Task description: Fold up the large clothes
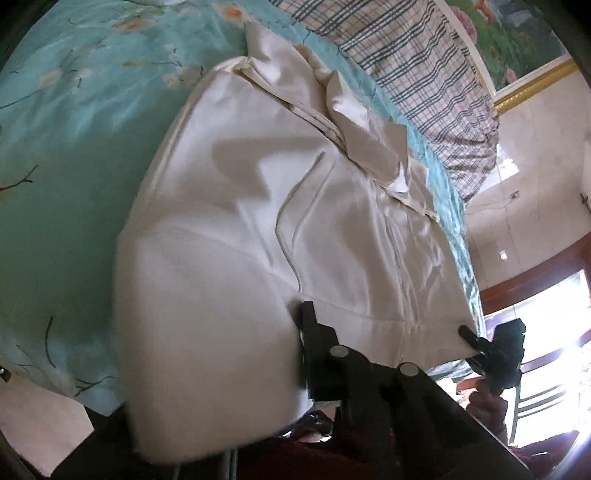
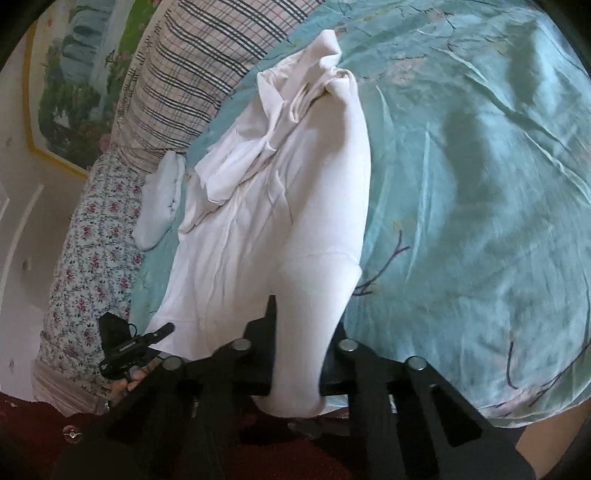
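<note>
A large white garment [image 1: 258,192] lies stretched along the teal floral bedspread [image 1: 74,166], its far end bunched near the pillows. My left gripper [image 1: 303,332] is shut on the near hem, which drapes over its fingers. In the right wrist view the same garment [image 2: 266,206] runs away from me, and my right gripper [image 2: 295,350] is shut on the near edge, cloth hanging between the fingers. The left gripper shows in the right wrist view [image 2: 162,332] clamped on the hem's left corner; the right gripper shows in the left wrist view [image 1: 469,332] on the right corner.
A plaid pillow [image 2: 192,74] and a floral quilt [image 2: 96,266] lie along the bed's far side, with a small pale blue cloth [image 2: 162,199] beside the garment. A framed landscape picture [image 1: 517,33] hangs on the wall. A chair [image 1: 543,398] stands by a bright window.
</note>
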The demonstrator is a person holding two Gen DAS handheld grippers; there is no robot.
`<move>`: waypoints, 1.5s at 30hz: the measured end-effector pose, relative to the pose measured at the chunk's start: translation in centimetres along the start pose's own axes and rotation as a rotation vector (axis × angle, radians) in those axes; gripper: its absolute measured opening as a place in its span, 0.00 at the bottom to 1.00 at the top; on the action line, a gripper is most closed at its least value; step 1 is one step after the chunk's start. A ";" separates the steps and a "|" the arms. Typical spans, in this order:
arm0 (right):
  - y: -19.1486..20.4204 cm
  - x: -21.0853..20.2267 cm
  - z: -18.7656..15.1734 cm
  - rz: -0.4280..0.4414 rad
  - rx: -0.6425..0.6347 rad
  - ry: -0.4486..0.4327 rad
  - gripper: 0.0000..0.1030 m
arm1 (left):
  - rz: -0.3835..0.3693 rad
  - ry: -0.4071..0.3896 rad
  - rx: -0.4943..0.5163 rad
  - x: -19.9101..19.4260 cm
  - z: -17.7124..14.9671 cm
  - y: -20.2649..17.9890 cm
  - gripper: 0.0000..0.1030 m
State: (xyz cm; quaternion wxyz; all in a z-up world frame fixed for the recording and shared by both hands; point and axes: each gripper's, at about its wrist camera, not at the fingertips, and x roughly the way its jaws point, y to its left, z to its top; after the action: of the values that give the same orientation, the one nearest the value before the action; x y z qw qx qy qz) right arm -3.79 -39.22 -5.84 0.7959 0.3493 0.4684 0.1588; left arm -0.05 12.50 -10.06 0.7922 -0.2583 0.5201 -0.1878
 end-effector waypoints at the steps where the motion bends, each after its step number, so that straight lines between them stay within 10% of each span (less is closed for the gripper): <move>1: -0.2 -0.3 0.3 0.012 -0.004 -0.002 0.11 | -0.003 -0.008 0.000 -0.2 0.1 -0.1 0.05; 19: 4.9 -0.7 12.1 0.238 -0.052 -0.217 0.10 | -0.107 -0.291 0.133 -2.9 13.5 -7.1 0.03; 33: 1.6 10.5 27.8 0.021 0.009 -0.218 0.10 | 0.000 -0.307 0.054 8.1 28.3 -5.1 0.04; 39: -1.4 15.7 30.0 -0.111 0.064 -0.147 0.10 | 0.065 -0.233 0.028 14.4 31.6 -2.6 0.04; 45: -3.1 16.4 30.6 -0.058 0.121 -0.133 0.13 | 0.033 -0.195 -0.018 16.3 32.3 -0.5 0.09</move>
State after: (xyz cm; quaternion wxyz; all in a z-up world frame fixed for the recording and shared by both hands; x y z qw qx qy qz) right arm 30.59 -44.35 -8.72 0.8069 0.3926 0.4333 0.0836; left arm 36.01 9.80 -11.09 0.8397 -0.2740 0.4463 -0.1441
